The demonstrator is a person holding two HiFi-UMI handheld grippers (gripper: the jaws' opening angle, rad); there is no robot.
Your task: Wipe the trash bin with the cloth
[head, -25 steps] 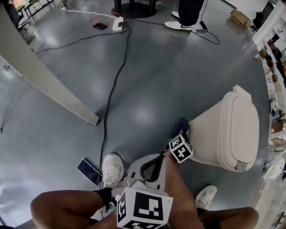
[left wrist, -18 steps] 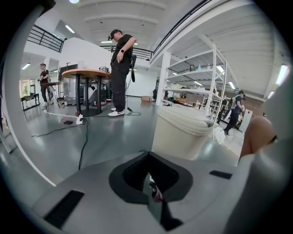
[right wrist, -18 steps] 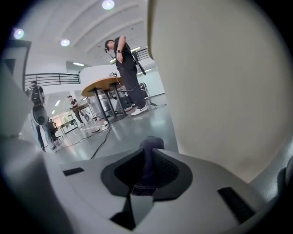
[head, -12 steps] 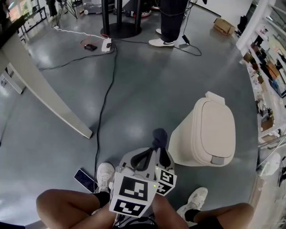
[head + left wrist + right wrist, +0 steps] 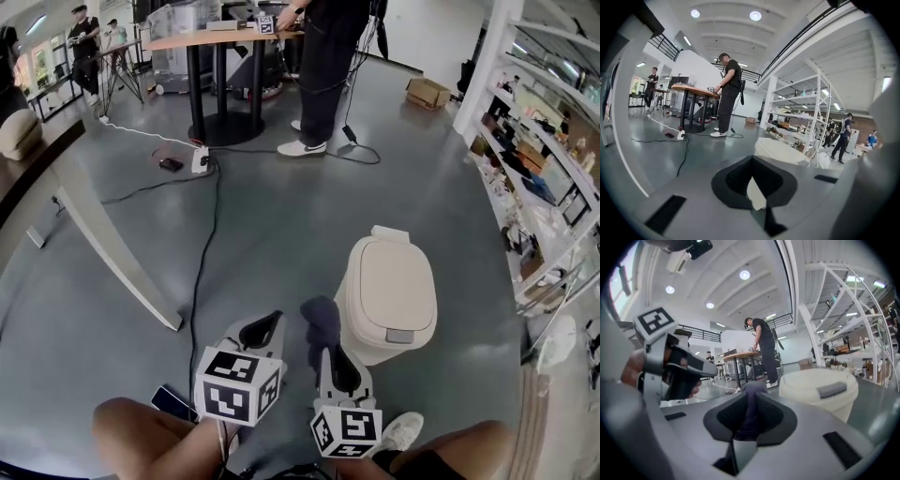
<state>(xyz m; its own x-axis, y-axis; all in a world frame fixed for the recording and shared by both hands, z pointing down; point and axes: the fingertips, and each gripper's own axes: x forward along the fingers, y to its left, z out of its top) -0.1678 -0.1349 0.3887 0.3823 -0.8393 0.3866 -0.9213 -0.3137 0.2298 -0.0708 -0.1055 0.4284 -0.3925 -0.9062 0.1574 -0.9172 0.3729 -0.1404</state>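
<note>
Step in hand: the cloth (image 5: 322, 317) is held up just beside the trash bin (image 5: 394, 291); wiping is judged not yet begun.
Right gripper (image 5: 328, 352): clamped on the dark cloth, which sticks out past the jaw tips.
Left gripper (image 5: 266, 324): jaws drawn together, nothing held between them.
Bin's place: upright on the floor, lid down, to the right of both grippers.
Next move: the cloth would need to be pressed to the lid or the near wall and drawn across.
Hard to tell: whether the cloth touches the bin; the bin's far side and base are hidden.
</note>
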